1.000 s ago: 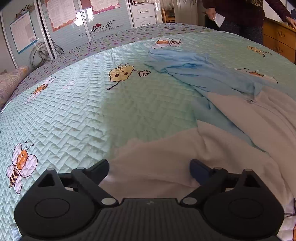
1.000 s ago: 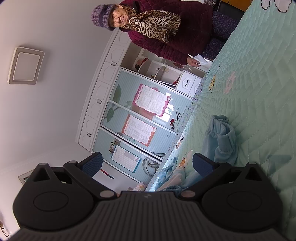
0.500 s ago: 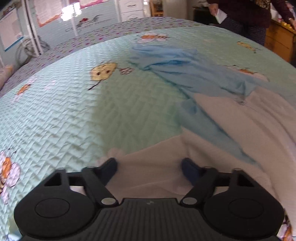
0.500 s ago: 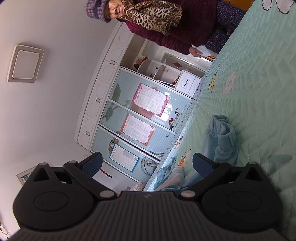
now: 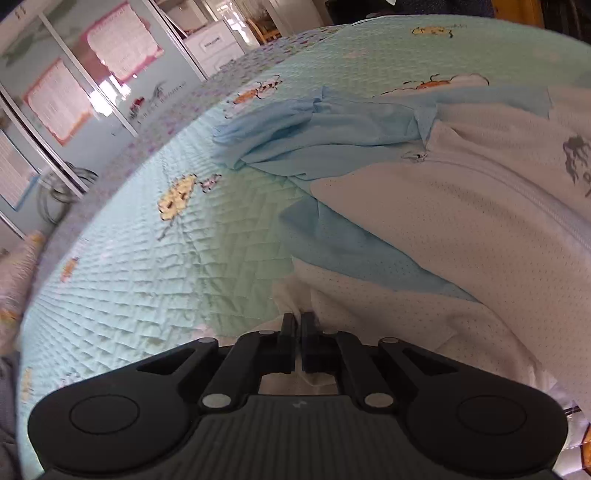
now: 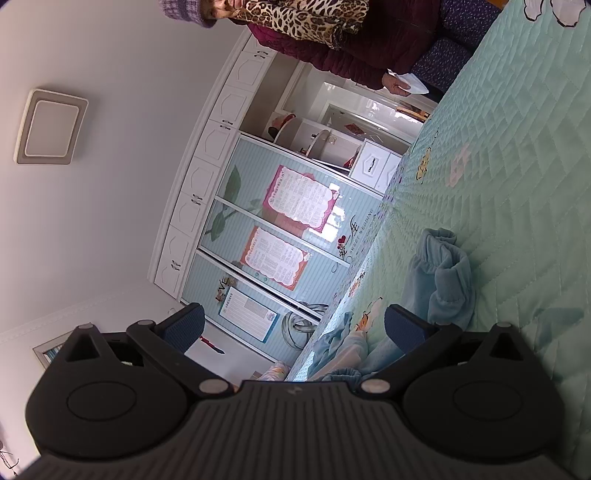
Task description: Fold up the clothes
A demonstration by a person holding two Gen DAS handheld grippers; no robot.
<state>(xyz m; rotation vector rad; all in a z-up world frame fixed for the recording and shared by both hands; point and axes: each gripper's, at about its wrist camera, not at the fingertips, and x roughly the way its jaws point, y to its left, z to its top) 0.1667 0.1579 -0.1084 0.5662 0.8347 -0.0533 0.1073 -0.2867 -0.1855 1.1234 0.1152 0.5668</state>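
A white zip-up jacket (image 5: 461, 221) with light blue lining and a light blue sleeve (image 5: 332, 136) lies spread on the mint quilted bedspread (image 5: 166, 258). My left gripper (image 5: 298, 325) is shut on the jacket's near white edge, and the cloth bunches around its fingertips. In the right wrist view the picture is rolled sideways. There my right gripper (image 6: 295, 325) stands open in the air with nothing between its fingers, beside the bed. A crumpled light blue sleeve (image 6: 447, 273) lies on the bedspread (image 6: 517, 166) just past its right finger.
A person in a dark red jacket and leopard scarf (image 6: 351, 33) stands at the bed's far side holding a white paper. A wardrobe with sliding doors (image 6: 277, 221) and a white drawer unit (image 5: 218, 44) stand beyond the bed. A pillow (image 5: 14, 280) lies at the left.
My left gripper moved across the bed toward the jacket and rolled. Its jaws closed from wide open onto the white edge. The right gripper kept still, and the person shifted a little.
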